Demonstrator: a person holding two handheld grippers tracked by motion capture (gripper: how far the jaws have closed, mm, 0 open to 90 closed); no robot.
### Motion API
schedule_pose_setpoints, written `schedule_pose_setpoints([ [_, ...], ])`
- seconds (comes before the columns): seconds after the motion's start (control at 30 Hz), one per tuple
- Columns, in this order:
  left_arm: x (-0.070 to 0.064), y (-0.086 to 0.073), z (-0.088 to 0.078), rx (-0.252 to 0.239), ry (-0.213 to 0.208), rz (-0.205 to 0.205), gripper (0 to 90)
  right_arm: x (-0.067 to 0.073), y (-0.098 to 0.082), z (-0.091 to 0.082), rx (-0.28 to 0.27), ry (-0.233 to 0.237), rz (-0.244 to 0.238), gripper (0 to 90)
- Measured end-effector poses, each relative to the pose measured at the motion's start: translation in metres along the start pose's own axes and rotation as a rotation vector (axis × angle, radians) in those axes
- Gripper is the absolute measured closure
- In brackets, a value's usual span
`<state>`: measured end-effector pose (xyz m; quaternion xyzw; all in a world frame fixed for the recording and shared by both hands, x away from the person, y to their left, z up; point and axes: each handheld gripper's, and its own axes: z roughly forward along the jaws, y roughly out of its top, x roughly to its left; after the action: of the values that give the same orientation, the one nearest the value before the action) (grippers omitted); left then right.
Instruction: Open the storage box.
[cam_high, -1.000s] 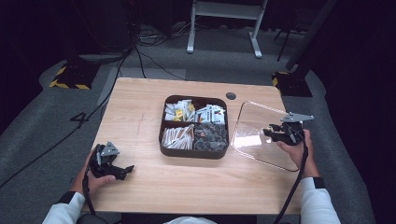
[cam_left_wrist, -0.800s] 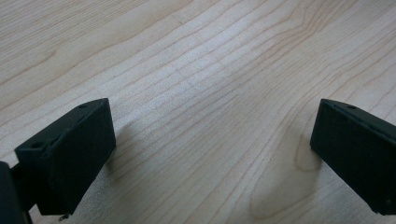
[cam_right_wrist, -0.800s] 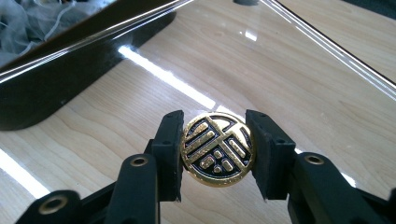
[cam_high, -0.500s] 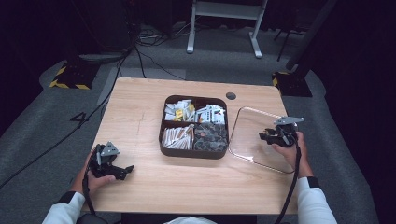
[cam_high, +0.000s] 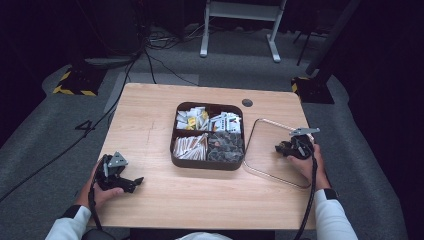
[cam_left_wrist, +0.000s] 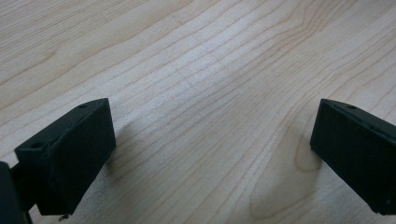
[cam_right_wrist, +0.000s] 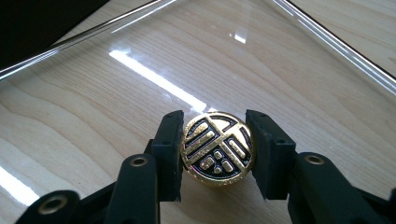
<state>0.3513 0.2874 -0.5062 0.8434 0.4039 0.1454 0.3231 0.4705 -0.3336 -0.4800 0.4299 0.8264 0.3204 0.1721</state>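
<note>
As seen along the right gripper (cam_right_wrist: 214, 140), jaws pinched on the two sides of a round gold-and-black knob (cam_right_wrist: 217, 148), pads pressing its rim. Sat at the middle of a clear lid (cam_right_wrist: 140, 65) with a thin dark edge, low over or on the tabletop (cam_high: 150, 125), just right of the dark four-compartment box (cam_high: 207, 162) of packets; could not tell whether fully down. Probably glass or hard acrylic: stiff, slick, fairly light, likely to chip at the edges. Best held by that knob alone, squarely across its width, and kept level. Farther off, left gripper (cam_left_wrist: 212, 140) rested low over bare wood, jaws spread wide, gripping nothing.
</note>
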Motion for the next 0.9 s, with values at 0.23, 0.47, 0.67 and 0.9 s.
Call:
schedule_pose_setpoints([
  [0.23, 0.0, 0.0, 0.0, 0.0, 0.0, 0.0, 0.3, -0.002, -0.004, 0.003, -0.001, -0.001, 0.011, 59.2],
  [0.47, 0.0, 0.0, 0.0, 0.001, -0.002, -0.002, 0.4, -0.003, -0.005, 0.004, -0.012, 0.004, 0.02, 56.3],
  [0.67, 0.0, 0.0, 0.0, 0.0, -0.001, 0.001, 0.3, -0.005, -0.004, -0.003, -0.05, 0.016, 0.048, 48.8],
  [0.9, 0.0, 0.0, 0.0, 0.0, -0.001, 0.0, 0.3, -0.005, -0.001, -0.01, -0.076, -0.004, 0.06, 38.7],
])
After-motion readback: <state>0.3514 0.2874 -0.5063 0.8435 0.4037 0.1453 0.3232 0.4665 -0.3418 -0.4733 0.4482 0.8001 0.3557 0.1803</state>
